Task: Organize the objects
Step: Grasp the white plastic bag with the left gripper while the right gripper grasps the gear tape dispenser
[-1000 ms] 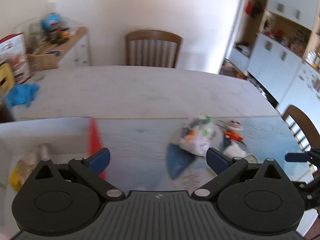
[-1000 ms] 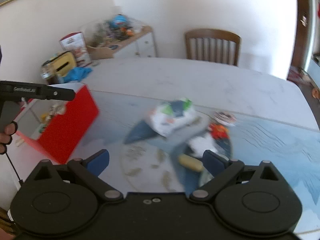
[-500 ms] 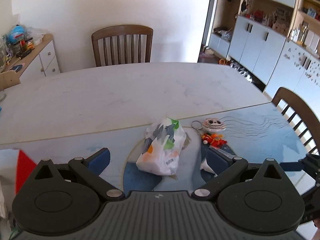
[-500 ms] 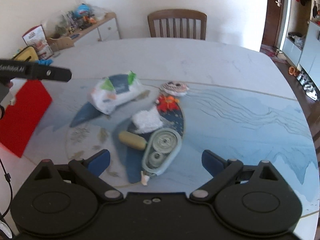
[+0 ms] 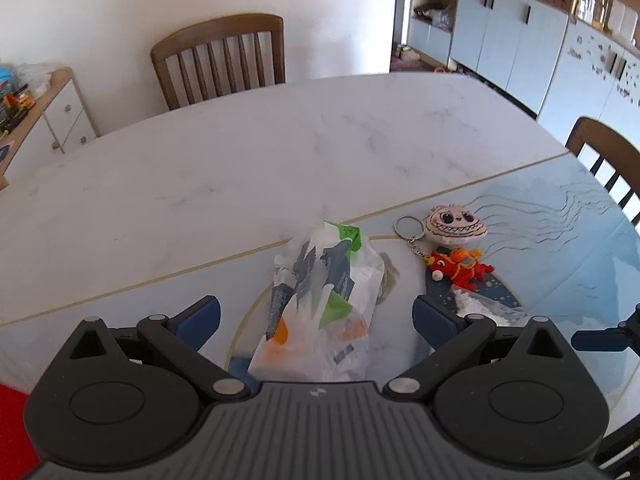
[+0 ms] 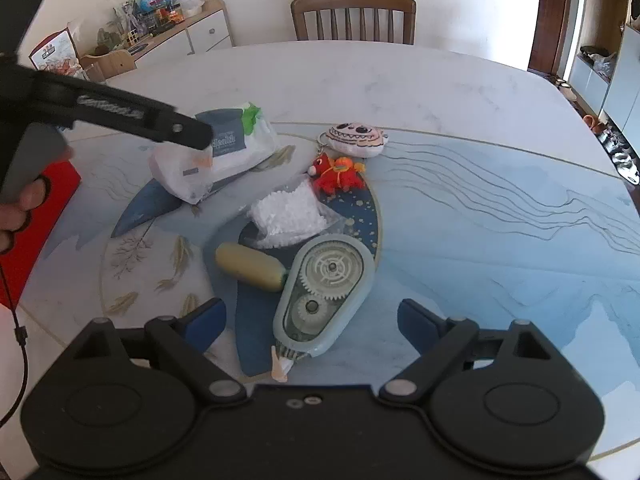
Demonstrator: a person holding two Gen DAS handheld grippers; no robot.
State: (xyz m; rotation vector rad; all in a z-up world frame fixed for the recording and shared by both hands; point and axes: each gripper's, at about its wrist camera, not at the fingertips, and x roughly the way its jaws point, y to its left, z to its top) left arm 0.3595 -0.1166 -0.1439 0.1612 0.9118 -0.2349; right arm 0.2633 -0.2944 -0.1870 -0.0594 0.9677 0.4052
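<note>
Left claw nearer wipes pack

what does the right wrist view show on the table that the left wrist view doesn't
Only the right wrist view shows the correction tape dispenser, lying between the closing right claw, and the yellow cylinder. Only the left wrist view shows the chair at the right. Both show the wipes pack, monster-face keychain, red dragon toy and white bag.
</note>
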